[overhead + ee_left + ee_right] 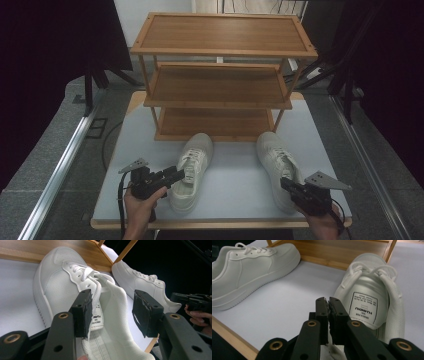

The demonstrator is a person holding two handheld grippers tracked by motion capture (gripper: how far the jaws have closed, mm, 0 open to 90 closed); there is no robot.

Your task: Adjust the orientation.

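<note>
My left gripper stands spread around the collar of the left white shoe on the desk, just before the wooden rack. My right gripper, jaws nearly pressed together, sits at the heel of the right shoe.

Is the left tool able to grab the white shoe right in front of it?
Probably yes. The left tool is open, its jaws already straddling the collar of the left shoe, with nothing in between but a lace. Closing should catch it.
</note>
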